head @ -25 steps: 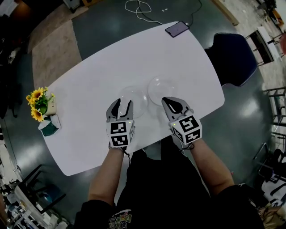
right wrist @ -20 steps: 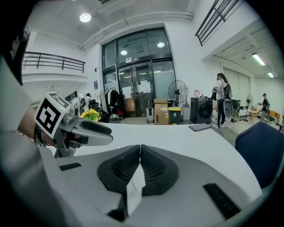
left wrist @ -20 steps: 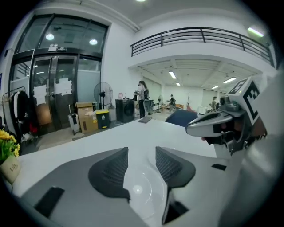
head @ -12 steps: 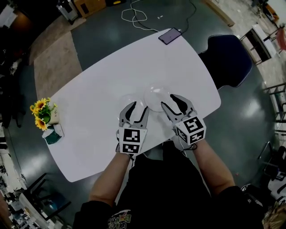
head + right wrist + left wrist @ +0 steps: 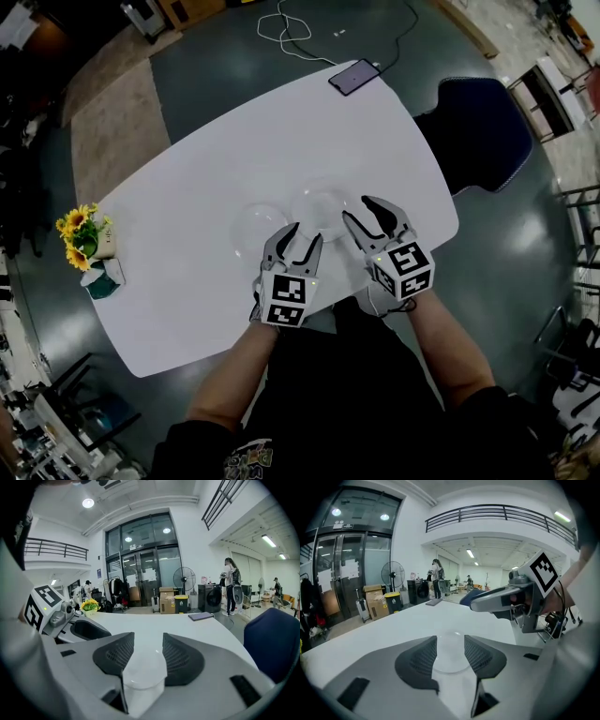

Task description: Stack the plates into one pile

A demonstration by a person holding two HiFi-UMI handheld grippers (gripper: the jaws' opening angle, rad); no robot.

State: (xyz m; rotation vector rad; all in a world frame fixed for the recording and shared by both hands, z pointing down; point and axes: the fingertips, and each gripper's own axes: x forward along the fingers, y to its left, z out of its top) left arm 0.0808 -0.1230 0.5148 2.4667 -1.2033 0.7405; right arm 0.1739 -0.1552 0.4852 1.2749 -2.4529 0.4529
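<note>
Two clear plates lie side by side on the white table: one to the left, one to the right. My left gripper is open at the near edge of the right plate, which shows in the gap between its fingers without touching them. My right gripper stands at that plate's right rim. Its jaws have just been opening and are open. The plate's edge shows low between the pads, which do not press on it. Each gripper shows in the other's view: the right gripper and the left gripper.
A phone lies at the table's far edge. A pot of sunflowers and a small green item stand at the left end. A dark blue chair stands off the right side. A cable lies on the floor.
The right gripper's jaws have opened off the right plate's rim. The left gripper has moved right, from the left plate to the near edge of the right plate. Both plates stay put.
</note>
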